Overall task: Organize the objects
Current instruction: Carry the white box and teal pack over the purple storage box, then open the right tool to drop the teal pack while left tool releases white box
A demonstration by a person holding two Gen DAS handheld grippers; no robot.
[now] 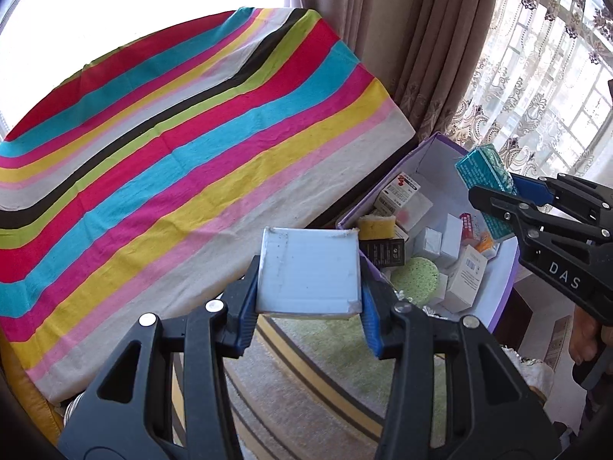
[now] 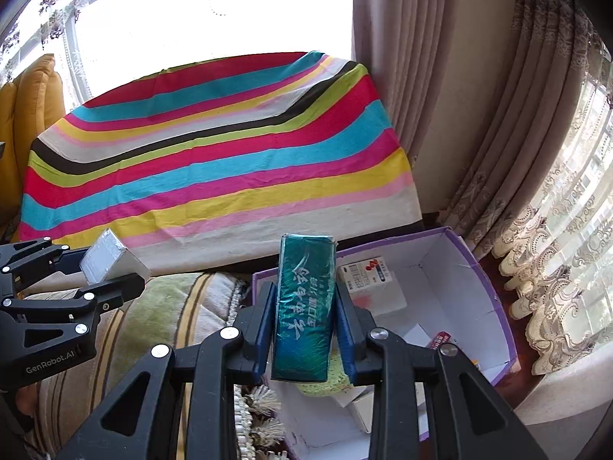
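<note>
My left gripper [image 1: 308, 299] is clamped on a flat silver-white box [image 1: 309, 273], and my right gripper [image 2: 304, 339] is clamped on a glossy teal packet [image 2: 304, 306]. Both are held above the purple-edged cardboard bin [image 2: 494, 295], beside the striped cloth [image 1: 184, 153]; the bin's middle has free room.

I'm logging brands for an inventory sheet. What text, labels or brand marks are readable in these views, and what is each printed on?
"DAS": white letters on the black body of the right gripper, cut off in the left wrist view.
"GenRobot.AI": on the body of the left gripper, in the right wrist view.
Large Chinese characters on the teal box: visible, but I cannot read them reliably.
Print and barcodes on the small cartons in the purple box: too small to read.
</note>
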